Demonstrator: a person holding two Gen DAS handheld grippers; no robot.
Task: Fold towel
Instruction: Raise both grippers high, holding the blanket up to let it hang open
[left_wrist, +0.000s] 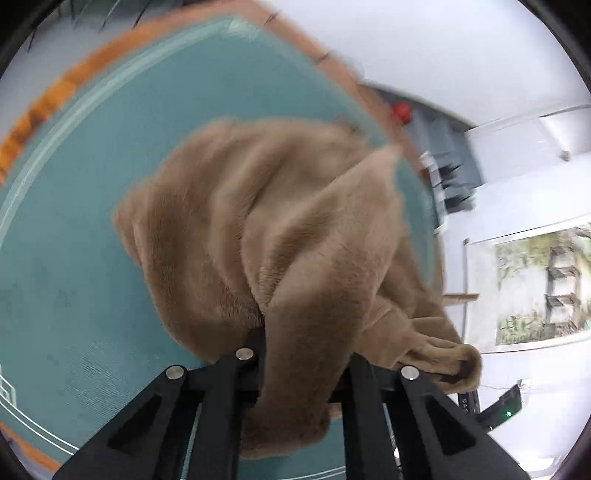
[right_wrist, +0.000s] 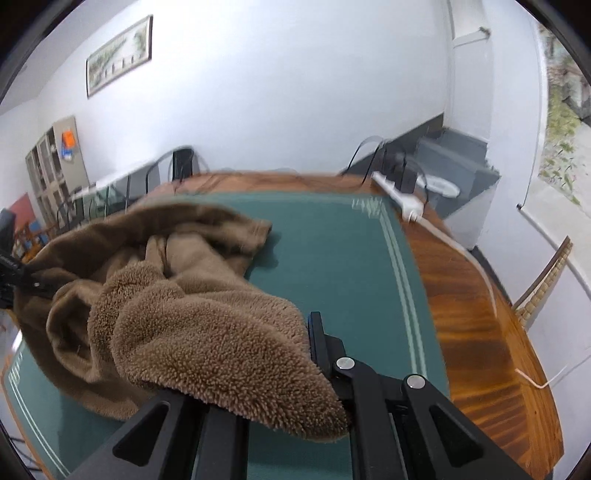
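Observation:
A fluffy brown towel (left_wrist: 258, 221) hangs bunched over a teal mat (left_wrist: 74, 240). My left gripper (left_wrist: 291, 343) is shut on a thick fold of it, and cloth drapes over the fingers and hides their tips. In the right wrist view the same towel (right_wrist: 207, 332) lies crumpled, partly lifted above the mat (right_wrist: 351, 258). My right gripper (right_wrist: 306, 332) is shut on a fuzzy corner; only its right finger (right_wrist: 317, 339) shows, the other is under the cloth. At the far left edge of that view, the left gripper (right_wrist: 22, 277) pinches the towel's other end.
The mat lies on a wooden table (right_wrist: 480, 332). A white power strip (right_wrist: 399, 199) with plugged cables sits at the far right corner, and its white cord (right_wrist: 480, 266) runs along the right edge. Chairs (right_wrist: 177, 162) stand behind the table, and another chair (right_wrist: 543, 284) stands at the right.

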